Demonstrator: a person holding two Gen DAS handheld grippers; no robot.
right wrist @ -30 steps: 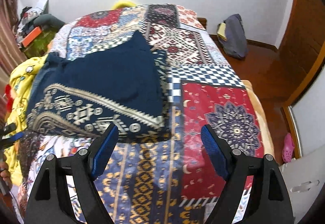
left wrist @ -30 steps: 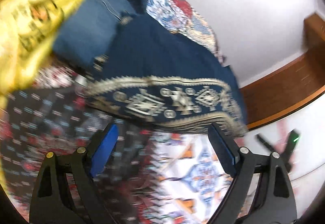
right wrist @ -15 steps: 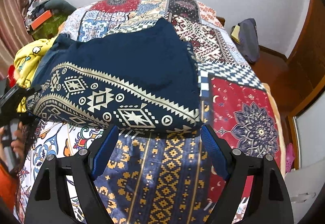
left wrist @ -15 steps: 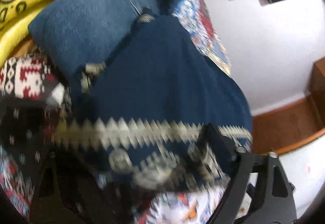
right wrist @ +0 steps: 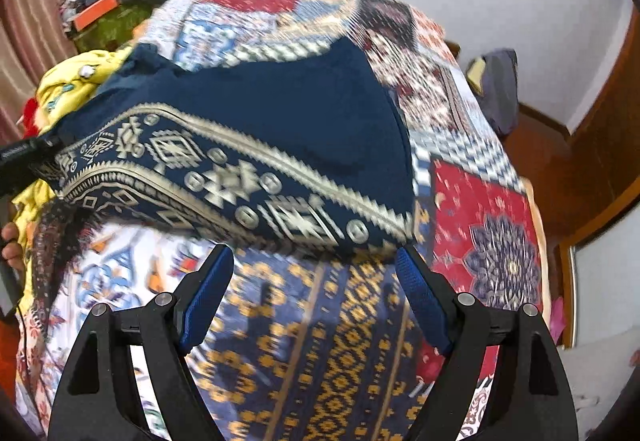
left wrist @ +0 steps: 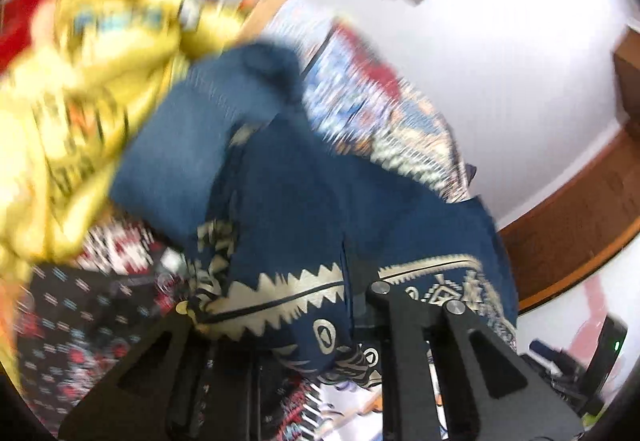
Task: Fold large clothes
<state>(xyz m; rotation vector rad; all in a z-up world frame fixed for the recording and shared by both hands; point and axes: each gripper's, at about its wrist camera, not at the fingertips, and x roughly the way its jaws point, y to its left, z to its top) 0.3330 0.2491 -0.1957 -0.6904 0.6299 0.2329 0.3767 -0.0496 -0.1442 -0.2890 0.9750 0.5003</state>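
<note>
Your left gripper [left wrist: 280, 321] pinches the navy gold-patterned cloth garment [right wrist: 248, 145] at the bed's [right wrist: 480, 209] left edge, right gripper [right wrist: 316, 301] gapes empty, folding barely begun.

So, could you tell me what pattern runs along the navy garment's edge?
A cream geometric border on the navy garment, clearest in the right wrist view.

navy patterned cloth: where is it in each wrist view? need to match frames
Left wrist: navy patterned cloth fills centre, border bunched between the left gripper fingers.
Right wrist: cloth centre-left, above the open right gripper.
Shared landmark: yellow fabric.
</note>
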